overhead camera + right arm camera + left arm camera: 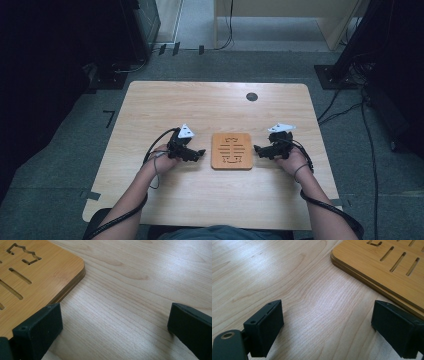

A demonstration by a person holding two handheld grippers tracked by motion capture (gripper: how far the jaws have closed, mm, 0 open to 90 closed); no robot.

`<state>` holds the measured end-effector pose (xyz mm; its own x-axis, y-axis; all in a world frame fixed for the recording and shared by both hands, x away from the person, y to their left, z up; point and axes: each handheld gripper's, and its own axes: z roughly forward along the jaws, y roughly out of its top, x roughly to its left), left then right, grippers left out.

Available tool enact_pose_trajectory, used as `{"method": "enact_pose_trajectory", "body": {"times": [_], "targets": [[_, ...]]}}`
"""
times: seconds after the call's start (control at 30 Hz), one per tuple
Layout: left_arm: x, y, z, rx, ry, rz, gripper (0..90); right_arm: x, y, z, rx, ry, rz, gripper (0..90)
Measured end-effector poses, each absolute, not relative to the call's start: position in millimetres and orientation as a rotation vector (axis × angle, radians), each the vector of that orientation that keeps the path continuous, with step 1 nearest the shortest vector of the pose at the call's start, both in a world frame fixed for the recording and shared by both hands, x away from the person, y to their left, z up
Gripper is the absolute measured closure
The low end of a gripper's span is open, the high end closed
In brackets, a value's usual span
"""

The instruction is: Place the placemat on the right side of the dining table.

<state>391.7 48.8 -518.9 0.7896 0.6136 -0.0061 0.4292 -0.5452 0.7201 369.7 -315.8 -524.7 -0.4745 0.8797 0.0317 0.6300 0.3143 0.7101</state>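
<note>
A square wooden board (231,150) with cut-out slots lies flat on the table's middle, between the two hands. My left gripper (200,152) rests just left of it, pointing at its left edge, jaws open. In the left gripper view the left gripper (327,327) has only bare table between its jaws, and the board (387,267) lies at the upper right. My right gripper (257,149) rests just right of the board, jaws open. In the right gripper view the right gripper (115,327) spans bare table too, with the board (32,282) at the upper left.
The light wooden table (215,110) has a dark round cable hole (252,96) near its far edge. Beyond the table are dark stands and cables on the grey floor (345,110). Each gripper's cable trails back along its forearm.
</note>
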Motion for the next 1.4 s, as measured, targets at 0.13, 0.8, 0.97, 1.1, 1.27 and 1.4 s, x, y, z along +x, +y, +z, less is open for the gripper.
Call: {"method": "enact_pose_trajectory", "body": {"times": [0.13, 0.8, 0.97, 1.1, 1.27, 1.4], "targets": [[392.3, 47.8, -518.9, 2.228, 0.778, 0.321, 9.8, 373.0, -313.5, -524.6, 1.374, 2.198, 0.940, 0.0], [402.3, 40.4, -511.0, 2.298, 0.825, 0.286, 10.2, 380.7, -307.1, -514.4, 1.489, 2.246, 0.816, 0.8], [402.9, 40.4, -507.2, 2.296, 0.846, 0.251, 13.6, 380.9, -308.4, -510.8, 1.511, 2.252, 0.824, 7.9], [402.6, 40.5, -502.6, 2.310, 0.877, 0.237, 13.7, 381.5, -309.1, -507.7, 1.536, 2.271, 0.847, 9.9], [401.3, 40.7, -497.4, 2.311, 0.902, 0.217, 26.2, 379.4, -305.9, -505.4, 1.488, 2.300, 0.843, 10.2], [401.0, 41.2, -494.5, 2.287, 0.928, 0.166, 26.4, 378.0, -303.4, -503.4, 1.441, 2.316, 0.843, 17.2]]}}
